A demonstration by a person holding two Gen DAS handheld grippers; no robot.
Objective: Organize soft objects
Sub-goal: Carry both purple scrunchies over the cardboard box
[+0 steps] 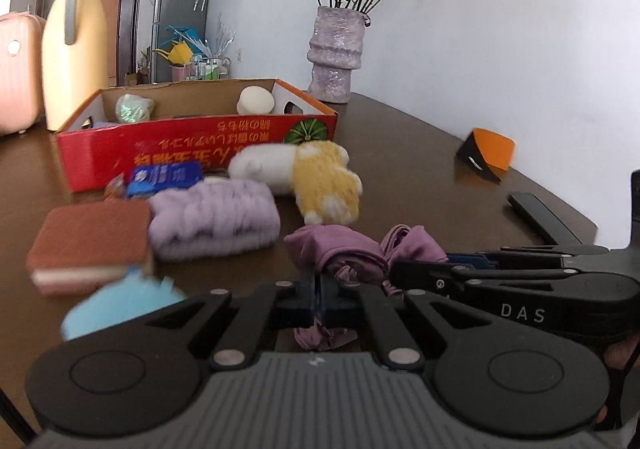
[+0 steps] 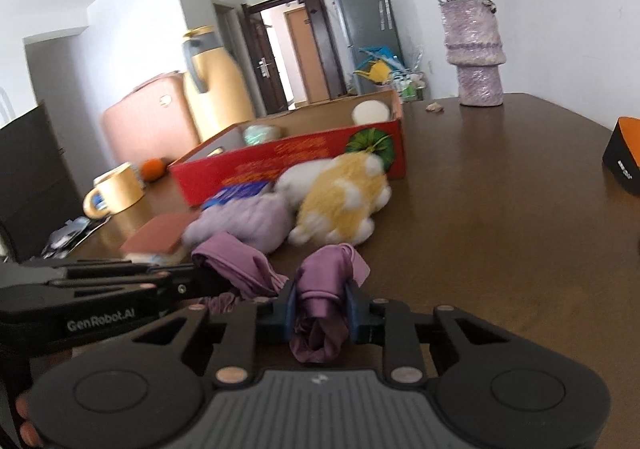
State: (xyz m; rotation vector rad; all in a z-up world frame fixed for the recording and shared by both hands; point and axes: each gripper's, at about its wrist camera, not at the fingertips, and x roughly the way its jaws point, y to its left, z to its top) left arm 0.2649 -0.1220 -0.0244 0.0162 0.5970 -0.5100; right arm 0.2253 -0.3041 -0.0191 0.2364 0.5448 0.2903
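Fabric: purple cloth (image 1: 336, 253), thin, satiny and crumpled; judged light, limp and somewhat slippery, with no stiffness to keep a shape. Clamped at two places: left tool (image 1: 320, 291) closed tight on one bunched fold, right tool (image 2: 322, 313) closed on a thicker roll, apparently of the same cloth, though the join between the bunches is mostly hidden. Located just ahead of both sets of fingertips, low over the tabletop (image 2: 500, 209); contact with the surface not determinable. Best gripped on a gathered wad rather than a single layer, seated deep between the pads to resist slipping out; expect loose ends to trail and drag. Further ahead of the tools: lilac fluffy bundle (image 1: 216, 225), with yellow-and-white plush toy (image 1: 320, 181) close on its right, then red cardboard box (image 1: 192, 153), open-topped, holding a pale round item and a greenish one. Ahead and left of the left tool: brown sponge-like block (image 1: 88, 245). Shown in the left wrist view only: light blue item (image 1: 116, 309), blurred, just left of the tool; flat black object (image 1: 544, 217) off to the right; right tool side-on, fingertips buried in cloth. Shown in the right wrist view only: yellow mug (image 2: 116, 189) and orange (image 2: 153, 169) far to the left, plus a clear look at the roll squeezed between the blue pads.
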